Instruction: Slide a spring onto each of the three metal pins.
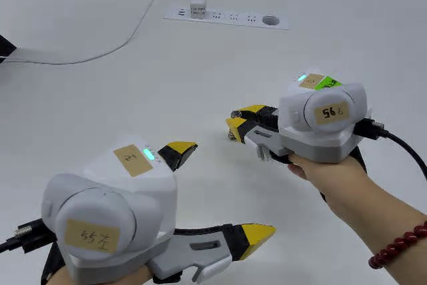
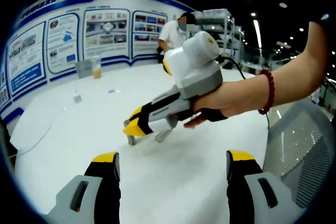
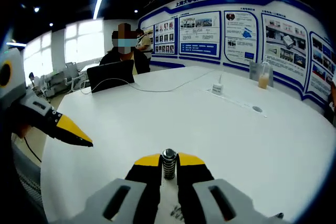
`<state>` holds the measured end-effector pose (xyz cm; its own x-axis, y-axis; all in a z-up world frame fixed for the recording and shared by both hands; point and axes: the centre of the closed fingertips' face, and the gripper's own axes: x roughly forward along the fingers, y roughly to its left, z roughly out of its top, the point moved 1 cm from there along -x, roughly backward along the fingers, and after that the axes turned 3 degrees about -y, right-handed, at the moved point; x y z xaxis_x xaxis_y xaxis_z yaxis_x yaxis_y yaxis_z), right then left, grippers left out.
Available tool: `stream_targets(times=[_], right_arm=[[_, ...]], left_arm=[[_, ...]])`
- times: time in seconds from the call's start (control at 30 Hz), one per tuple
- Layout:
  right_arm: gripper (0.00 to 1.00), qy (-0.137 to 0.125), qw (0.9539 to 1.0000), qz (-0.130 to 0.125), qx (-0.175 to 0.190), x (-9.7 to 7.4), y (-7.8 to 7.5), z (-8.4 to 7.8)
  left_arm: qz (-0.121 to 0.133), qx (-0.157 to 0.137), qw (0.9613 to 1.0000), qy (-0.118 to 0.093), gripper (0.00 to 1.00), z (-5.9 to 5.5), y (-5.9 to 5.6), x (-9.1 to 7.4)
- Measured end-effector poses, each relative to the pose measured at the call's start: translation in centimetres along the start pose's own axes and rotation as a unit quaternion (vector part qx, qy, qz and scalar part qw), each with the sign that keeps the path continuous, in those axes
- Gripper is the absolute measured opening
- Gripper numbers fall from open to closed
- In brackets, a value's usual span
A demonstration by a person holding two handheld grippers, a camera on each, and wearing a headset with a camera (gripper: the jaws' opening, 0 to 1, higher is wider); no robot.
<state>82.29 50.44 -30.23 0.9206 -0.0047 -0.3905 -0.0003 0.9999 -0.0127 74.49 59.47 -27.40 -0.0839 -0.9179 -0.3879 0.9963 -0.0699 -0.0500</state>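
A small coil spring (image 3: 168,167) with a shiny metal cap on top stands upright between the yellow-tipped jaws of my right gripper (image 3: 168,160), which is shut on it just above the white table. In the head view the right gripper (image 1: 235,125) is at centre right, and the metal piece (image 1: 233,136) peeks out under its tips. The left gripper view shows the same piece (image 2: 130,139) hanging below the right gripper (image 2: 134,126). My left gripper (image 1: 223,190) sits at the lower left, open wide with nothing between its fingers (image 2: 106,160).
A white power strip (image 1: 227,17) with a plugged-in charger and a long cable (image 1: 127,38) lies at the table's far side. A person behind a laptop (image 3: 111,74) sits across the table. A drink cup (image 3: 263,80) stands far right. A mesh chair (image 2: 304,145) is beside me.
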Motion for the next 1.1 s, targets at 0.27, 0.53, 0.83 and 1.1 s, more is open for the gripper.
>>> stream_targets(times=[0.27, 0.53, 0.83, 1.1], right_arm=[[0.12, 0.0, 1.0, 0.0, 0.003, 0.1, 0.1, -0.1], [0.16, -0.002, 0.9998, 0.003, 0.017, 0.0, 0.2, 0.1], [0.24, -0.015, 0.9993, 0.007, 0.033, -0.9, 0.5, 1.5], [0.32, -0.026, 0.9984, 0.0, 0.051, -2.5, 0.1, 2.9]], left_arm=[[-0.001, -0.005, 1.0, -0.004, 0.84, 0.1, 0.0, 0.0], [0.0, -0.005, 1.0, -0.003, 0.83, 0.1, 0.0, 0.0], [-0.001, -0.005, 1.0, -0.005, 0.82, 0.3, 0.0, 0.0], [-0.003, 0.006, 1.0, -0.007, 0.82, 0.8, -0.2, 0.1]])
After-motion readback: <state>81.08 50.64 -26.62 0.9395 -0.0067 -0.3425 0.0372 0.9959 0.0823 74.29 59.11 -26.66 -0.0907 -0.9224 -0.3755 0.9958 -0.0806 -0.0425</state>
